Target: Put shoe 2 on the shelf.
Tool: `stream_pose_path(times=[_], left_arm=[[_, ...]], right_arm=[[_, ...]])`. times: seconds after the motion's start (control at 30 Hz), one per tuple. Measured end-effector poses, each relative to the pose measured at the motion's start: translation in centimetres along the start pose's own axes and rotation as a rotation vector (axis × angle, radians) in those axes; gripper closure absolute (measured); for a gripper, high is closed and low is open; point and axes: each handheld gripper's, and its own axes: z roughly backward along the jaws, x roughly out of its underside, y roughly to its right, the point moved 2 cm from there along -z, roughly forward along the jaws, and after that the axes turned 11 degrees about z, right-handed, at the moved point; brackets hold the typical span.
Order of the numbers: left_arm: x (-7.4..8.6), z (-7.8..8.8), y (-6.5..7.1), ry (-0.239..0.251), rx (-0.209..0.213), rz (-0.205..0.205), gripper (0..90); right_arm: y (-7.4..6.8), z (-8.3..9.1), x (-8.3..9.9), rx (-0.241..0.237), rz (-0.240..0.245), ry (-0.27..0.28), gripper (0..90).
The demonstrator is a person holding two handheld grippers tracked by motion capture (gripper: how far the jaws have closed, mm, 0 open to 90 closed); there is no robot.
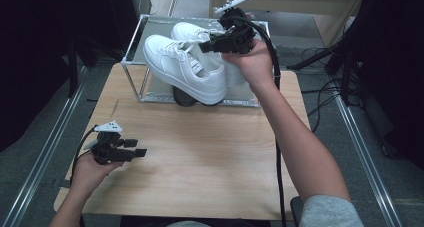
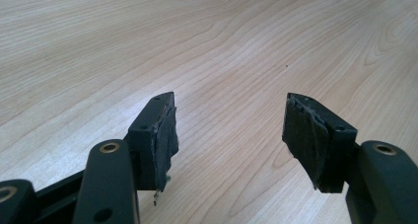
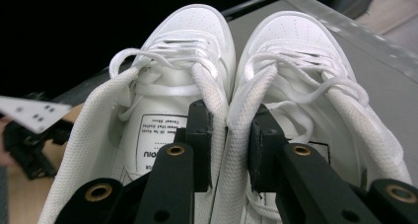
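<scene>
A pair of white lace-up sneakers hangs over the far edge of the table, the nearer shoe (image 1: 185,72) in front of the farther shoe (image 1: 192,32). My right gripper (image 1: 206,47) is shut on their two inner collars, pinched together. In the right gripper view the jaws (image 3: 229,130) clamp the collars of the left shoe (image 3: 192,31) and the right shoe (image 3: 296,36), toes pointing away. My left gripper (image 1: 141,148) rests low over the wooden table (image 1: 200,157) near its front left. It stands open (image 2: 229,130) with nothing between its pads.
A metal-framed box with a grey floor (image 1: 131,49) stands at the table's far edge, under the lifted shoes. A dark rounded object (image 1: 184,98) lies inside it below the nearer shoe. Metal rails (image 1: 360,137) run along both sides of the table.
</scene>
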Motion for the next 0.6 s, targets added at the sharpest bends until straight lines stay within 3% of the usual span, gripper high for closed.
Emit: stream_pose_path(times=[0.13,0.23,0.6], left_arm=[[0.0,0.0,0.1,0.0,0.009,-0.003,38.0],[0.0,0.0,0.0,0.0,0.011,-0.003,38.0],[-0.2,0.0,0.5,0.0,0.034,-0.019,38.0]], right_arm=[[1.2,-0.8,-0.4,0.065,-0.067,-0.023,75.9],[1.6,-1.3,-0.6,0.093,-0.086,-0.028,75.7],[4.7,-5.0,-3.0,0.286,-0.222,-0.083,75.7]])
